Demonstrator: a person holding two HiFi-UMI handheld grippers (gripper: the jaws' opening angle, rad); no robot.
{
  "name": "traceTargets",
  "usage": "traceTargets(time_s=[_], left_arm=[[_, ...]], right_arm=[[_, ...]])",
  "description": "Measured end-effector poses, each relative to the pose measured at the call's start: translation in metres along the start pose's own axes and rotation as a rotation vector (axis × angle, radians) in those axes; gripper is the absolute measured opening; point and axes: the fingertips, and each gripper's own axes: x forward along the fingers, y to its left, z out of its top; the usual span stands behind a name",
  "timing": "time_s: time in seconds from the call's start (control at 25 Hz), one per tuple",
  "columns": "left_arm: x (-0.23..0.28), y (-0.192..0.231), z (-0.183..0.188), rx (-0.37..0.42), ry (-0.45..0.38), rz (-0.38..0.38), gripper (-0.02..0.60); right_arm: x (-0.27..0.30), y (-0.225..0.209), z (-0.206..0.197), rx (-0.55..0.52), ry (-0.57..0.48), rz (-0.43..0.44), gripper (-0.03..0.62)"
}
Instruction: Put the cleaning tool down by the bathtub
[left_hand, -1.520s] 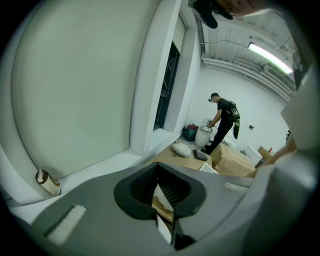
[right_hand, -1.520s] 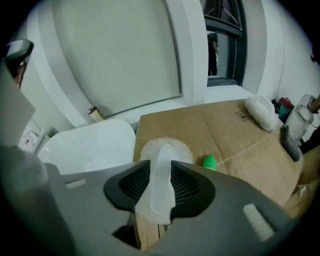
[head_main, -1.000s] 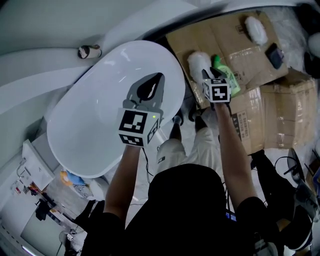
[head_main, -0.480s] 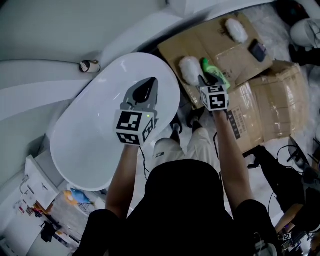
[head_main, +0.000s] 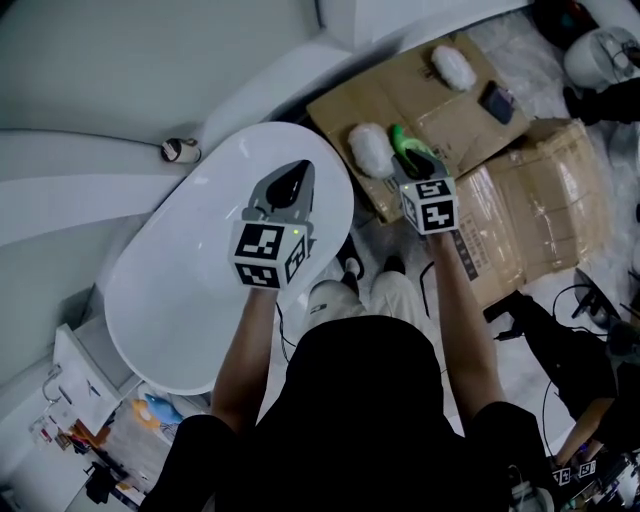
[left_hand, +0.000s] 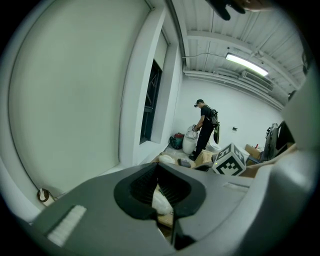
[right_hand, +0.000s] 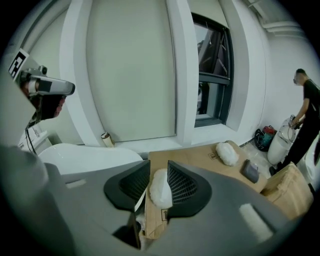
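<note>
A white fluffy cleaning pad (head_main: 369, 150) lies on flattened cardboard (head_main: 450, 100) just right of the white bathtub (head_main: 180, 290). My right gripper (head_main: 412, 162) hovers just to the pad's right, open and holding nothing. In the right gripper view the pad (right_hand: 160, 189) shows through the gap of the right gripper (right_hand: 157, 172), lying on the cardboard beyond. My left gripper (head_main: 298, 175) hangs over the tub's right end, shut and empty. In the left gripper view the left gripper (left_hand: 159, 175) points toward the cardboard.
A green bottle (head_main: 405, 137), a second fluffy pad (head_main: 454, 65) and a dark flat object (head_main: 497, 100) lie on the cardboard. A taped box (head_main: 535, 215) stands to the right. A small can (head_main: 178, 150) sits on the ledge. A person (left_hand: 205, 127) stands far off.
The head view has shifted, so the tub and cardboard sit lower left in the picture. My right gripper has drawn slightly to the right of the pad, which stays on the cardboard.
</note>
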Motion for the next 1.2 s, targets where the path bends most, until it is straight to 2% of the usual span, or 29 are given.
traceTargets(time_s=[0.24,0.64,0.92,1.2], left_arm=[[-0.007,-0.033,0.003,0.005,-0.007,0.001,0.0],[-0.03,-0.105,0.008,-0.008,-0.05,0.022,0.0],[-0.049,-0.152,0.012,0.009,-0.09,0.048,0.0],[-0.08,-0.186,0.019,0.031,-0.141,0.094,0.0]], right_arm=[[-0.042,0.005,0.016,-0.043,-0.071,0.031,0.11],[-0.113,0.017,0.014,-0.102,-0.15,0.107,0.109],[-0.172,0.02,0.023,-0.13,-0.244,0.152,0.109],[-0.233,0.037,0.038,-0.206,-0.337,0.211,0.098]])
